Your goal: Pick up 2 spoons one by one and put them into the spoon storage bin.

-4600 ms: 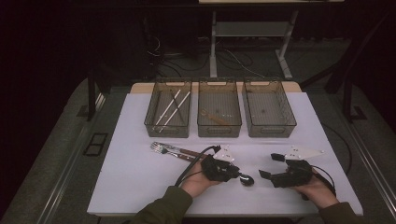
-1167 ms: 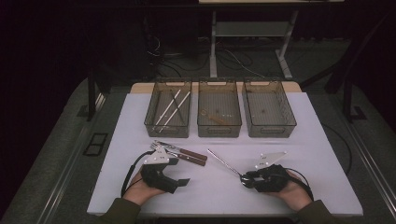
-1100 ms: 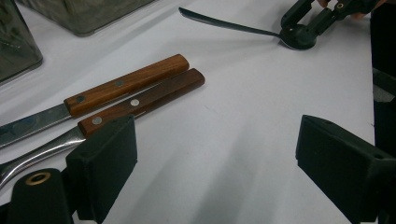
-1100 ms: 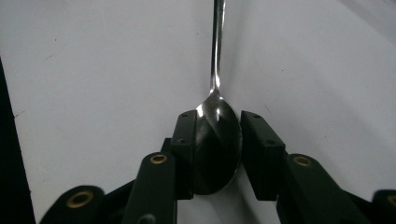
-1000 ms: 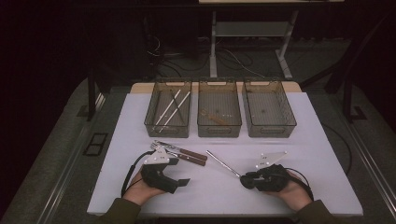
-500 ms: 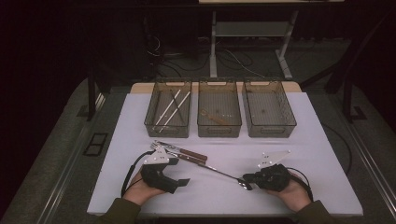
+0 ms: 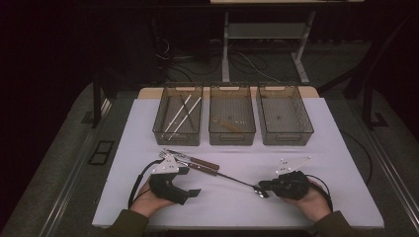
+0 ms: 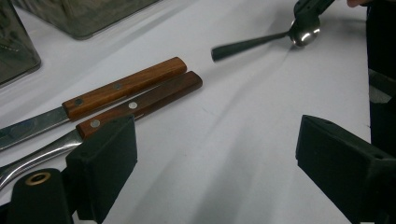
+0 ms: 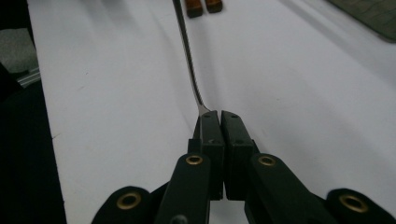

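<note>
Right gripper view looks straight down the right claw (image 9: 215,116), whose jaws have just closed onto the bowl end of a spoon (image 9: 187,56); the pads pinch it with no gap between them, and the thin handle runs away across the white tabletop (image 9: 303,93) toward two wooden-handled knives (image 9: 203,4). From the high view, the spoon (image 7: 232,178) lies between the two hands, its handle pointing toward the knives (image 7: 197,164) and its bowl in the right claw (image 7: 261,188). The left claw (image 7: 193,192) rests near the knives with its jaws spread wide and nothing between them.

I judge the pick-up to be the step in hand: the grip is made, the lift not yet. Three trays stand at the far side; the left tray (image 7: 163,134) holds pale sticks, the middle tray (image 7: 213,138) a small utensil, the right tray (image 7: 306,133) looks nearly bare. Next, the spoon likely needs raising level, so the long handle clears the knives, then carrying over a tray rim.
</note>
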A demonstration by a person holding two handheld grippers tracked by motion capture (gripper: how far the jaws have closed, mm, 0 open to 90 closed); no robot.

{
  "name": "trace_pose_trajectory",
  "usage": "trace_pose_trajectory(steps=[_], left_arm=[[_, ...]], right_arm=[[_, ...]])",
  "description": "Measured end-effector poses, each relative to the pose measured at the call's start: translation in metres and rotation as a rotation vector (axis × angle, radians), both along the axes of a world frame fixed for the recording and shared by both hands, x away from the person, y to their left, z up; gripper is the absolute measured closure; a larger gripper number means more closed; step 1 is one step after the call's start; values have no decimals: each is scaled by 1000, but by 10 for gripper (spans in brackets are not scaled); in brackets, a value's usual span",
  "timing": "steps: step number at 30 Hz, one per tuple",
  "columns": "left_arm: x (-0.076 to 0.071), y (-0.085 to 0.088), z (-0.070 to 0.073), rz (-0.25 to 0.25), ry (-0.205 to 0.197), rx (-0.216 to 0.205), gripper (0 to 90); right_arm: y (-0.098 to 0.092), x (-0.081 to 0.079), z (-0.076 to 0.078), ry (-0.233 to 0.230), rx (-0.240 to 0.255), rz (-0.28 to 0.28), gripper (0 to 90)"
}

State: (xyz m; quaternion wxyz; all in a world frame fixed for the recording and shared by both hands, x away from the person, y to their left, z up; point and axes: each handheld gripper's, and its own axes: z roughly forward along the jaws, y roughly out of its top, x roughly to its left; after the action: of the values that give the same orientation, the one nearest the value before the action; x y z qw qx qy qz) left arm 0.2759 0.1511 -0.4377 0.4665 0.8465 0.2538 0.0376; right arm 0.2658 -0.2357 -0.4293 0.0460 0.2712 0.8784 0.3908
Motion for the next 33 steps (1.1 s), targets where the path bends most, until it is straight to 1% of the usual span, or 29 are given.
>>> trace_pose_trajectory(steps=[5, 9, 10, 14, 18, 23, 33], left_arm=[[0, -1, 0, 0, -4, -5, 107], [0, 0, 0, 5, -15, -32, 65], [0, 0, 0, 6, -14, -34, 52], [1, -2, -2, 8, -14, -21, 0], [1, -2, -2, 7, -18, -19, 0], [2, -1, -3, 4, -13, -9, 0], [2, -1, -3, 1, -12, -7, 0]], right_arm=[[-6, 4, 4, -19, 4, -28, 887], [-9, 8, 8, -35, 7, -48, 887], [-10, 9, 9, -41, 7, -53, 887], [-13, 15, 13, -57, 12, -76, 887], [-16, 23, 19, -75, 24, -105, 887], [-18, 35, 28, -109, 37, -148, 888], [-16, 55, 45, -165, 90, -199, 888]])
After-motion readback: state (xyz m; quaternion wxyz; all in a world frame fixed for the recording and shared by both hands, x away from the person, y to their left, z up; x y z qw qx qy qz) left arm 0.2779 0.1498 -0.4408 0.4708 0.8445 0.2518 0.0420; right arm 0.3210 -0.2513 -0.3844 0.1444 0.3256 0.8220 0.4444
